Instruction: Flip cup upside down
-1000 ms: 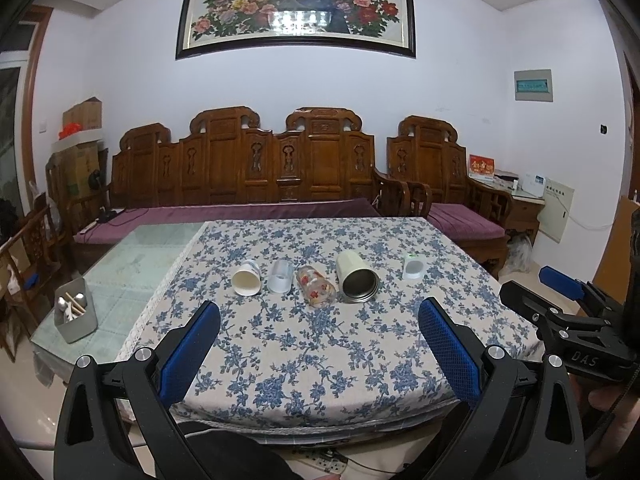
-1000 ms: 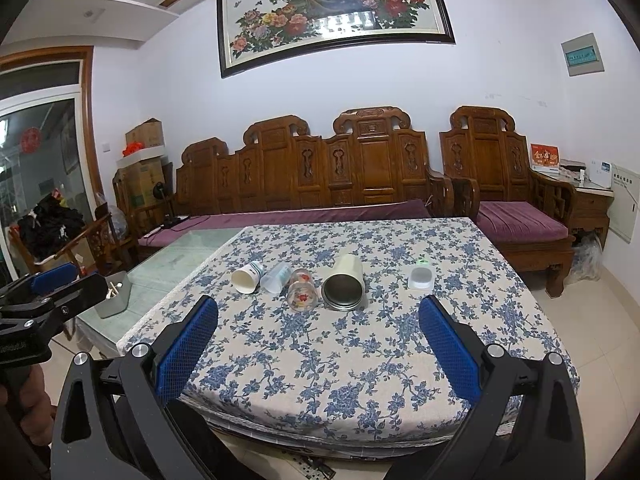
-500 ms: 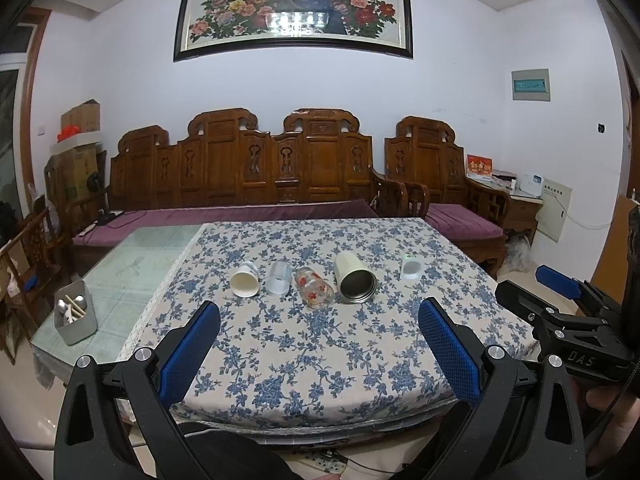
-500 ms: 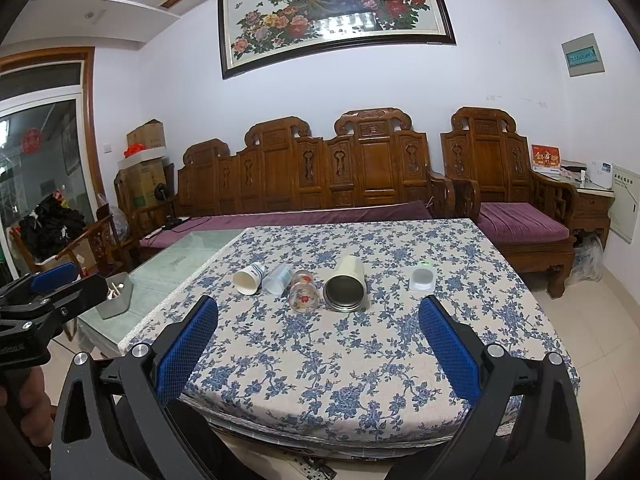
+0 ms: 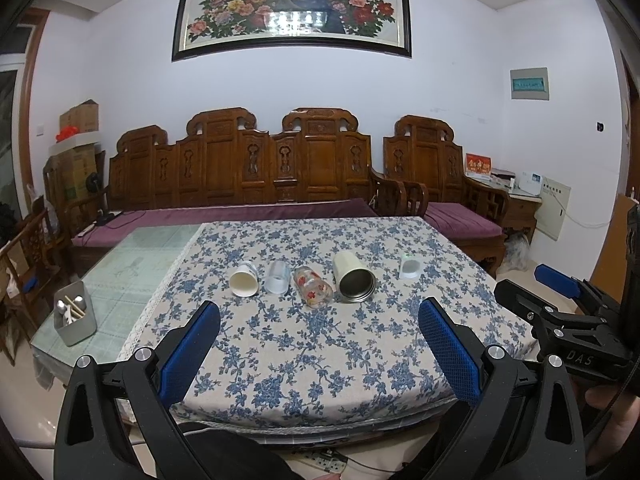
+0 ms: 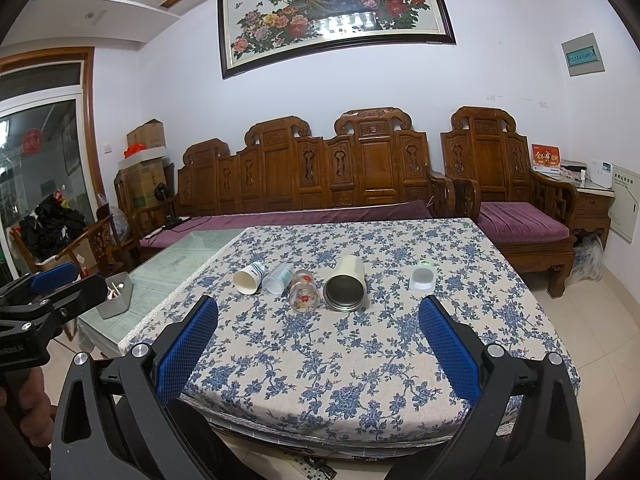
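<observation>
Several cups lie on their sides in a row on the floral tablecloth: a white paper cup, a clear plastic cup, a flowered glass and a cream metal tumbler. A small white cup stands to their right. My left gripper is open and empty, held before the table's near edge. My right gripper is also open and empty, at the same distance.
A grey utensil holder with chopsticks stands on the glass table part at the left. A carved wooden bench with purple cushions runs behind the table. The other gripper shows at each view's side.
Both views have drifted slightly; the cups sit a little higher in the left wrist view. The cups have not moved and both grippers stay open.
</observation>
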`<state>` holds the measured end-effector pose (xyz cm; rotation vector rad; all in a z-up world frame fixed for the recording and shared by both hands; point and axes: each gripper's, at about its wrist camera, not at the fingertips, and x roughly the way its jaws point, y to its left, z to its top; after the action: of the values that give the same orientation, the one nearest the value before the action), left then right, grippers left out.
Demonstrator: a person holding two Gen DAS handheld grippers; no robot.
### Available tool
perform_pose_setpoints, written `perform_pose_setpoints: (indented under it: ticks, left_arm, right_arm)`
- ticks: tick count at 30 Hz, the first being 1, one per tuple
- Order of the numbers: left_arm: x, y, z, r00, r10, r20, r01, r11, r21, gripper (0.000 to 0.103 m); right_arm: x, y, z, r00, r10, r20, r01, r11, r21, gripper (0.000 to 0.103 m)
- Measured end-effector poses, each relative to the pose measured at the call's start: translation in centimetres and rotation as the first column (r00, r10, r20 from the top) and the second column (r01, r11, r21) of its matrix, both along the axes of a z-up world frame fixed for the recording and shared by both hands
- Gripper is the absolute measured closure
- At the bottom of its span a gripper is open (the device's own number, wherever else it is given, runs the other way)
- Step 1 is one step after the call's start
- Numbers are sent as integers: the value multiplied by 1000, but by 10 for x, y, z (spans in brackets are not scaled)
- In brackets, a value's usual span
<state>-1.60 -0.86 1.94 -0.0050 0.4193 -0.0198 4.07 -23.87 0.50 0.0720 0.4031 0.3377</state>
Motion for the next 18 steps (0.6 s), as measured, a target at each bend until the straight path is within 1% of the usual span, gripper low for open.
perform_pose_setpoints:
  ticks: [3,10,14,18]
  left_arm:
    - [1,-1,0,1000,-1,-6,1,1000,2,7]
    - [11,4,-6,999,-6,-38,6,1000,-5,7]
    - [26,6,-11,997,-22,-76,21,1000,-2,7]
    - [52,8,-19,989,-54,-135,54,999,0,7]
  right_arm:
    - [-3,4,5,1000,4,-6,-4,1000,0,2]
    - [6,-2,-8,1000,2,-30,-2,1000,8,2]
    - [19,-3,-17,999,17,-47,-16,1000,21,2]
    - [37,-4,-24,998,31,-61,-30,999,21,2]
